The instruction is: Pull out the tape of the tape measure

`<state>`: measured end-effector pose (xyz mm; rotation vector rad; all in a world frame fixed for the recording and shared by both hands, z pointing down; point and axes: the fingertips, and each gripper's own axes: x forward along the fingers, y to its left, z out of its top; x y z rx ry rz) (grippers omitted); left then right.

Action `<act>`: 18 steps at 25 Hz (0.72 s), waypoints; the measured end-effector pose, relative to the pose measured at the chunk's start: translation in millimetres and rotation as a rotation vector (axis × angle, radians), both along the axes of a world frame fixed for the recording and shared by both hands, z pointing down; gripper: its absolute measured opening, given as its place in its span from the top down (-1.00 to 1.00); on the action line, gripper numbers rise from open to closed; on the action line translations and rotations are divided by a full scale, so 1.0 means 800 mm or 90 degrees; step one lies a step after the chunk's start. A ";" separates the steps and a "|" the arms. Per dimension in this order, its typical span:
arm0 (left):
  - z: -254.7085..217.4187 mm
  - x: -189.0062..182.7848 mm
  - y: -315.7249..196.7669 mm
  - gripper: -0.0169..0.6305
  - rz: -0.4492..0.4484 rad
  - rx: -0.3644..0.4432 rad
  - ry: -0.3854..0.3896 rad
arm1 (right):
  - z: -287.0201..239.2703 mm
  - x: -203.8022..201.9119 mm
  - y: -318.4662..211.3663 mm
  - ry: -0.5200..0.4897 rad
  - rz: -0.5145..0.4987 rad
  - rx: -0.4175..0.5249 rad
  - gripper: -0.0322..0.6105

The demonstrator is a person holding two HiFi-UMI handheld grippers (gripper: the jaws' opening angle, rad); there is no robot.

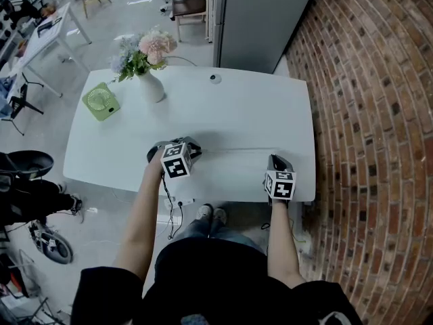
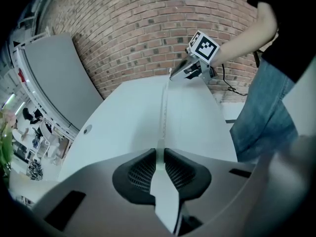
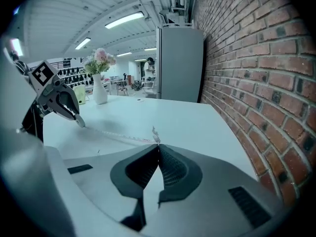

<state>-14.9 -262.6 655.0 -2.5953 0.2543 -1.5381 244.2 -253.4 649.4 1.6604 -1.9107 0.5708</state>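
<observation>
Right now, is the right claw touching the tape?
Touching. The right gripper view shows the right claw closed on the end of the tape.

My grey left claw (image 2: 159, 154) and right claw (image 3: 158, 149), black ribbed pads (image 2: 140, 172), marker cubes (image 1: 176, 161) behind, black sleeves (image 1: 101, 286), blue jeans (image 2: 261, 107).

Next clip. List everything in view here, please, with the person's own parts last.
table: one, white, centre.
tape measure: one, white, tape stretched over the table between both claws.
vase: one, white, holding pink and bluish flowers, far left of the table.
fan: one, green, left of the vase.
brick wall: one, red-brown, right.
cabinet: one, grey, behind the table.
left claw: one, grey, shut on the tape measure.
right claw: one, grey, shut on the tape's end.
</observation>
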 end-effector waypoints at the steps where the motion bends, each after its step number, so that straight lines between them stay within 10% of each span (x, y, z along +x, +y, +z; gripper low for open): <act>1: 0.001 -0.001 -0.001 0.73 -0.004 -0.003 0.002 | 0.002 0.000 0.000 0.000 -0.001 -0.002 0.89; 18: 0.029 -0.008 0.000 0.73 -0.006 -0.026 -0.028 | 0.041 -0.010 0.004 0.011 -0.018 -0.060 0.88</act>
